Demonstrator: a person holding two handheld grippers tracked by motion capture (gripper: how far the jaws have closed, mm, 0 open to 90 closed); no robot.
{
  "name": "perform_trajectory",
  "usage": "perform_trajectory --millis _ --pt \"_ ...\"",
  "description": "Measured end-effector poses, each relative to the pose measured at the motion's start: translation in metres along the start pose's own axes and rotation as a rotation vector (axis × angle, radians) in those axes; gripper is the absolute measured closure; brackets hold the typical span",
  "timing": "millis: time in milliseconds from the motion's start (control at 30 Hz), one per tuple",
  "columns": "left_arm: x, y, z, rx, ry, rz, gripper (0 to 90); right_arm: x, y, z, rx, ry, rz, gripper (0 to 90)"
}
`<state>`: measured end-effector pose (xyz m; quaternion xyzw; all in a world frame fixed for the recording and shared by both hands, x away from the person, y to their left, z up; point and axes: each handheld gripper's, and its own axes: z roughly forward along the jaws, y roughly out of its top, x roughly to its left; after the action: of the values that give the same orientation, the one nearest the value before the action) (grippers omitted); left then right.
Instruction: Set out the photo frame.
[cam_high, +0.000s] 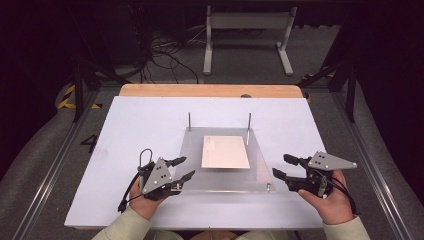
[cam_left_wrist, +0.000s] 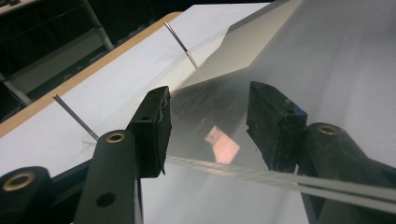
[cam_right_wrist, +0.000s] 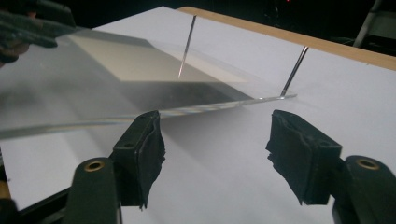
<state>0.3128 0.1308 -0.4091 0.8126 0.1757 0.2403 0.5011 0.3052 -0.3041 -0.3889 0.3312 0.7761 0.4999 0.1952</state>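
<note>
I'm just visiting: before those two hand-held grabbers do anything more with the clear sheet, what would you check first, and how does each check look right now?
1. Clear acrylic plate lies flat on the white board: ok.
2. Two metal pins stand upright at the plate's far edge: ok.
3. Beige sheet sits square, away from the plate's edges: ok.
4. Left gripper fingers straddle the plate's edge: ok; whether they press it: cannot tell.
5. Right gripper open, beside the plate's right edge, nothing between its fingers: ok.
6. Small screw at the near right corner seated: cannot tell.

Clear plate (cam_high: 260, 175) between two open tongs, left (cam_high: 183, 168) perhaps touching it.
</note>
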Motion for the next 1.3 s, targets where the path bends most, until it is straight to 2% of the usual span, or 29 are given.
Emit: perform_trajectory --millis 33,100,167,300,333,367,467,567,600,733,833,867,933,1000,1100,1200,1233,1300 --pt "0.0 0.0 0.0 0.0 0.0 0.0 49.2 0.0 0.0 0.0 0.0 0.0 0.0 33.8" --pt "0.0 0.0 0.0 -0.001 0.0 0.0 49.2 0.005 -0.002 0.001 0.015 0.02 -0.033 31.3" --pt "0.0 0.0 0.0 0.0 0.0 0.0 49.1 0.012 -0.002 0.004 0.036 0.061 -0.058 27.7" --pt "0.0 0.0 0.0 0.001 0.0 0.0 49.1 0.018 0.0 0.006 0.036 0.076 -0.115 24.3" --pt "0.0 0.0 0.0 0.001 0.0 0.001 49.1 0.021 0.0 0.007 0.03 0.088 -0.128 23.2" --pt "0.0 0.0 0.0 0.001 0.0 0.001 49.2 0.027 0.002 0.01 0.022 0.108 -0.163 21.0" --pt "0.0 0.0 0.0 -0.002 -0.001 0.001 49.1 0.033 0.004 0.013 0.015 0.125 -0.185 17.9" --pt "0.0 0.0 0.0 0.0 0.0 0.001 49.1 0.041 0.005 0.018 -0.003 0.148 -0.229 16.5" --pt "0.0 0.0 0.0 -0.001 0.001 0.003 49.1 0.044 0.006 0.02 -0.017 0.148 -0.24 13.7" --pt "-0.001 0.0 0.0 0.001 0.001 0.003 49.1 0.049 0.004 0.03 -0.069 0.171 -0.244 14.0" --pt "-0.001 0.0 0.0 -0.001 0.001 0.002 49.1 0.051 0.004 0.034 -0.081 0.174 -0.258 16.5" --pt "0.0 0.0 0.0 -0.001 0.0 0.004 49.1 0.051 0.003 0.037 -0.104 0.175 -0.27 21.7" --pt "0.0 0.0 0.0 0.0 0.0 0.006 49.1 0.05 0.002 0.037 -0.108 0.174 -0.271 23.5" --pt "-0.001 0.0 0.0 0.002 0.001 0.004 49.1 0.047 -0.001 0.039 -0.13 0.174 -0.263 29.2" --pt "-0.001 0.0 0.0 0.002 0.001 0.003 49.1 0.04 -0.004 0.037 -0.159 0.16 -0.254 44.0" --pt "0.0 0.0 0.0 -0.001 0.0 -0.002 49.1 0.037 -0.004 0.036 -0.163 0.155 -0.276 47.6" --pt "0.0 0.0 0.0 -0.003 0.002 -0.006 49.1 0.04 -0.002 0.035 -0.154 0.13 -0.326 52.5" --pt "0.0 0.001 0.0 -0.006 0.005 -0.009 49.2 0.041 -0.001 0.035 -0.15 0.121 -0.344 53.4"
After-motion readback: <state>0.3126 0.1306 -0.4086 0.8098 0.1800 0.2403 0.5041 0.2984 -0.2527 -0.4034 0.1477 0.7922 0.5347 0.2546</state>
